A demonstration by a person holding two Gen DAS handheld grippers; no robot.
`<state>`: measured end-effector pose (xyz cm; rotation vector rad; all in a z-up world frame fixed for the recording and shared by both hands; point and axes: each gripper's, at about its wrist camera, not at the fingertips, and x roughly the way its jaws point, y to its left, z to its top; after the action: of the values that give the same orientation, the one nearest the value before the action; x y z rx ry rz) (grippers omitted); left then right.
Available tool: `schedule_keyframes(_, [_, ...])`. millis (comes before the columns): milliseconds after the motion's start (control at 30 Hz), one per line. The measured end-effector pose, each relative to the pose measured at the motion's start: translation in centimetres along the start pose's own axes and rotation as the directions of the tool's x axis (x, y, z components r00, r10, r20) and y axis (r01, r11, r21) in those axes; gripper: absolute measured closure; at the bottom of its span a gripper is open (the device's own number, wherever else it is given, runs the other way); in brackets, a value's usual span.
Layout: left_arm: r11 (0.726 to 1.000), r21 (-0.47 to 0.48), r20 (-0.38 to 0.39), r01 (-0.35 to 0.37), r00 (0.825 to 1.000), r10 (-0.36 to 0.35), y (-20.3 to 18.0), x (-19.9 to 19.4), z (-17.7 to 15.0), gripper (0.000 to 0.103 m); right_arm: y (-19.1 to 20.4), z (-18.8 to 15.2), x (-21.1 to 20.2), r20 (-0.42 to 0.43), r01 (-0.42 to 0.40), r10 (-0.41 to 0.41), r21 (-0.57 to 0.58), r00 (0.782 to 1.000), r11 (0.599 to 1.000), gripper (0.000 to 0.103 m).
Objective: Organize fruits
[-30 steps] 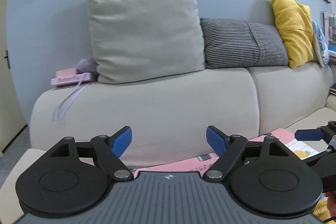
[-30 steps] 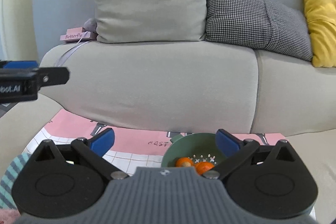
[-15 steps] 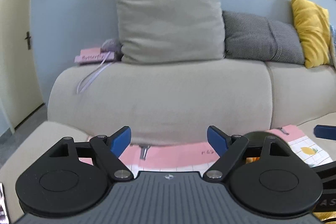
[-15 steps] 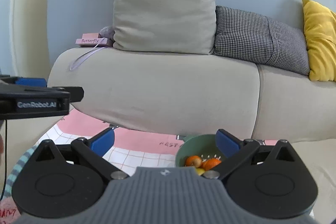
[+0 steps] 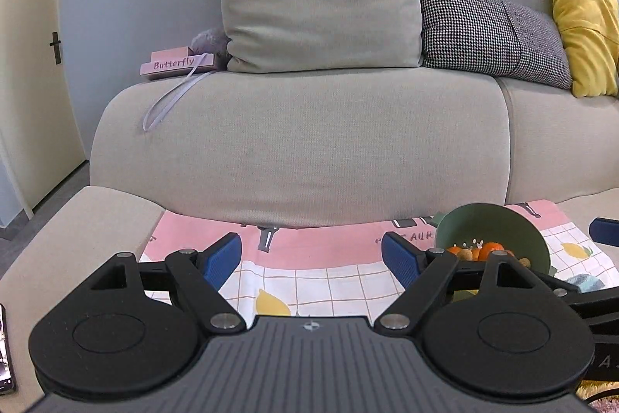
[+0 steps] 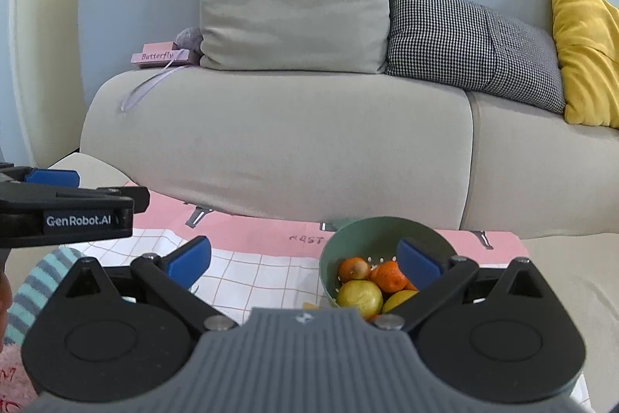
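Left wrist view: the left gripper (image 5: 311, 256) has its fingers apart, nothing between them, above the pink checked cloth (image 5: 329, 273). The green bowl (image 5: 491, 223) of fruit sits at 3 o'clock.

Right wrist view: the right gripper (image 6: 303, 260) is spread and empty. The bowl at 4 o'clock holds oranges (image 6: 389, 275) and lemons (image 6: 359, 297).

Light: soft, even daylight is filling the room, no harsh glare.
Shadows: a faint one is lying under the sofa back (image 5: 301, 149) on the pink cloth (image 5: 317, 246).
Distortion: fisheye is bending the door (image 5: 35, 72) and picture frames at the edges.
Focus: both views are staying sharp; corners are darkening.
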<state>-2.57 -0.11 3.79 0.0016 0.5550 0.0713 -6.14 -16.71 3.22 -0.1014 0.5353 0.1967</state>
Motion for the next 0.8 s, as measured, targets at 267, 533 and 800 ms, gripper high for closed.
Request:
schedule_keyframes(267, [1.000, 0.001, -0.001, 0.001, 1.000, -0.001, 0.14, 0.06, 0.11, 0.007, -0.08, 0.00, 0.13, -0.002, 0.006, -0.006, 0.002, 1.000, 1.000, 0.004])
schedule_keyframes(533, [1.000, 0.018, -0.006, 0.005, 1.000, -0.005, -0.11, 0.06, 0.05, 0.007, -0.36, 0.02, 0.17, -0.009, 0.012, -0.012, 0.013, 1.000, 1.000, 0.004])
schedule_keyframes(800, [1.000, 0.024, -0.016, 0.007, 1.000, -0.006, -0.33, 0.10, -0.02, 0.007, -0.38, 0.07, 0.12, -0.015, 0.013, -0.012, 0.014, 1.000, 1.000, 0.004])
